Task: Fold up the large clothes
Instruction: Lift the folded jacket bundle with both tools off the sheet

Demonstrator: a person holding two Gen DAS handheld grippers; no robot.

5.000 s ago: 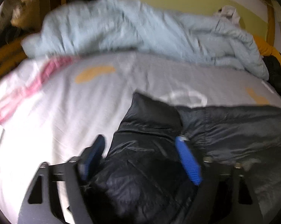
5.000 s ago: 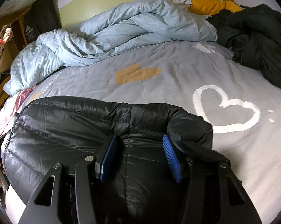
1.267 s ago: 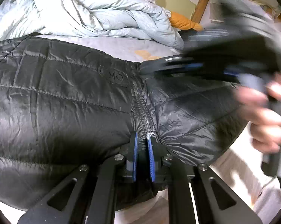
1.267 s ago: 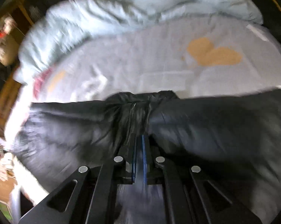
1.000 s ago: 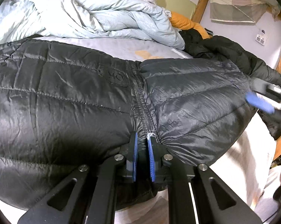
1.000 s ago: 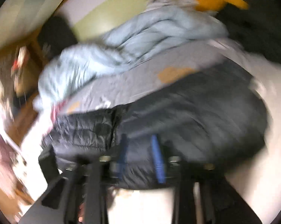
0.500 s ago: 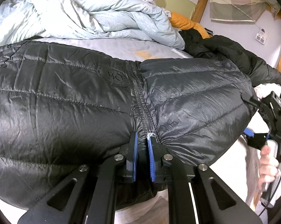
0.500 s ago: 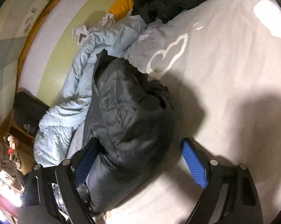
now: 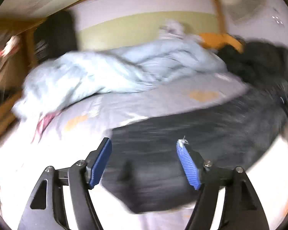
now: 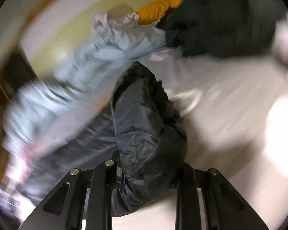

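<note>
A black puffer jacket (image 9: 197,134) lies on the grey bedsheet (image 9: 124,103), stretching from the lower middle to the right in the blurred left wrist view. My left gripper (image 9: 144,163) is open and empty just above its near edge. In the right wrist view the jacket (image 10: 144,126) bulges up between the arms of my right gripper (image 10: 147,174). The fabric fills the gap and hides the fingertips, so I cannot tell whether they clamp it.
A crumpled light blue duvet (image 9: 109,72) lies along the far side by the headboard. An orange garment (image 9: 220,40) and another black coat (image 9: 258,65) sit at the far right. A white heart print (image 10: 189,99) marks the sheet. A wooden bed frame (image 9: 2,113) runs along the left.
My left gripper has let go of the jacket's zipper edge, opened and pulled back. My right gripper has moved in on the jacket's end, which now sits between its arms. Both views are motion-blurred.
</note>
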